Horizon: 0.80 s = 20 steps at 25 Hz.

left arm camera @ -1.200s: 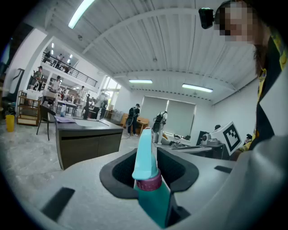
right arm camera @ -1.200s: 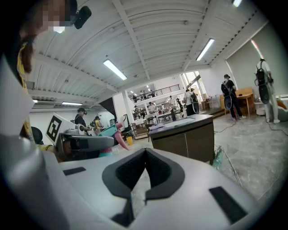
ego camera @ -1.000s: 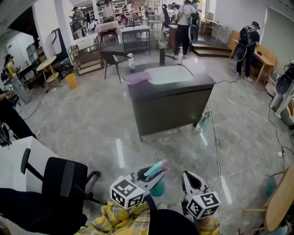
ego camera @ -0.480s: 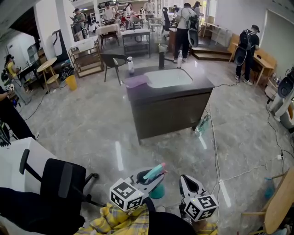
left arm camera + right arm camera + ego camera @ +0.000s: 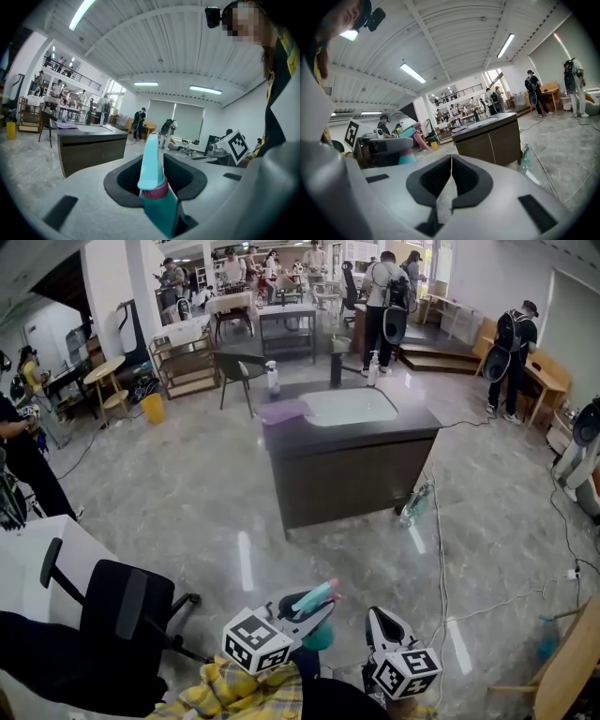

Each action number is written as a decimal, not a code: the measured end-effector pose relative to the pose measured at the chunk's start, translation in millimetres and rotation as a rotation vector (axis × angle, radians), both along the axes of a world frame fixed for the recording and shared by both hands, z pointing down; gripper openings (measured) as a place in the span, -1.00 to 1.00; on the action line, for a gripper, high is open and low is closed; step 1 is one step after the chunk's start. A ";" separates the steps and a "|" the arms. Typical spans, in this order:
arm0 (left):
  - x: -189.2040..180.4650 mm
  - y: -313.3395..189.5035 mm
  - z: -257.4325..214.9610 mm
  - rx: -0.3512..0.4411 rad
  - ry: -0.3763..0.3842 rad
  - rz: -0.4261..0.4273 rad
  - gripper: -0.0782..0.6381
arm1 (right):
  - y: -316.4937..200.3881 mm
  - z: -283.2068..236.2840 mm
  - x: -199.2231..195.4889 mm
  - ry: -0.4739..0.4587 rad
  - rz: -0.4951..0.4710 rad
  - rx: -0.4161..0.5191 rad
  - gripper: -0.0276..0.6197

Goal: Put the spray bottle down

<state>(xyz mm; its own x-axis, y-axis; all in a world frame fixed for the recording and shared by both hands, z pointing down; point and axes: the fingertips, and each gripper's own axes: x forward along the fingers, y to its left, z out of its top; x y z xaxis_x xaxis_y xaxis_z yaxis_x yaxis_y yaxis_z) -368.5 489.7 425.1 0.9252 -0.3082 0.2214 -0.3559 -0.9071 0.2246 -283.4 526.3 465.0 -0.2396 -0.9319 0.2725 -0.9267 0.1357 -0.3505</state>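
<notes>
Spray bottle: the teal spray bottle [image 5: 151, 165] with the pink collar sits in the left claw [image 5: 300, 607], low in front of the person, over bare floor [image 5: 187, 493] and well apart from the desk [image 5: 356, 470].
Left claw: clamped on the bottle about the neck; the trigger head pokes out past the pads and the body hangs below them.
Right claw: the right claw [image 5: 451, 174] has its jaws together with nothing in them, and it hovers just beside the left one.
Step in hand: carrying, I'd say. There's no surface under the bottle yet, so the put-down hasn't begun.
Doing it well: bring it over a bare patch of the desk top, clear of the purple cloth [image 5: 281, 412] and back from the edge. Keep the base level and let it touch flat before the jaws part. Then draw straight back so a pad doesn't snag the trigger head.
Risk: held by the neck, the body could swing, and a tilted landing would likely tip it.
Count, task thing: one teal spray bottle.
Count, claws: two, each with one marker cube.
Count, desk: one dark desk ahead, one purple cloth on it, and what look like two white bottles [image 5: 273, 377] at its far edge.
Count, floor: one greenish bottle [image 5: 412, 502] by the desk's corner and one black office chair [image 5: 122, 610] to the left.
Count, people: several at the back, too small to count surely.
</notes>
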 end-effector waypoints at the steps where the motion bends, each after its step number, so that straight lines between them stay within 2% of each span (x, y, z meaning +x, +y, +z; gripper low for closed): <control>1: -0.5 -0.4 -1.1 0.001 -0.002 -0.004 -0.46 | -0.4 0.0 -0.7 -0.006 -0.002 0.000 -0.90; 13: 9.0 -15.6 -2.3 0.009 -0.041 -0.017 -0.46 | -20.1 9.9 9.2 -0.068 0.000 -0.017 -0.90; 16: 19.4 -29.5 -1.5 0.006 -0.033 -0.019 -0.46 | -27.4 9.7 18.8 -0.055 0.003 -0.018 -0.90; 20: 44.2 -42.7 0.2 -0.001 -0.017 0.021 -0.46 | -36.3 10.5 39.8 -0.037 0.040 -0.030 -0.90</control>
<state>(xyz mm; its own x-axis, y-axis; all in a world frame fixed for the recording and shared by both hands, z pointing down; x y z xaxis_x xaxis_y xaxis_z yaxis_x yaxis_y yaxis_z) -324.4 447.1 425.3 0.9275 -0.2888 0.2372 -0.3408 -0.9140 0.2201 -243.6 490.0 475.6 -0.2123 -0.9326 0.2917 -0.9176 0.0876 -0.3877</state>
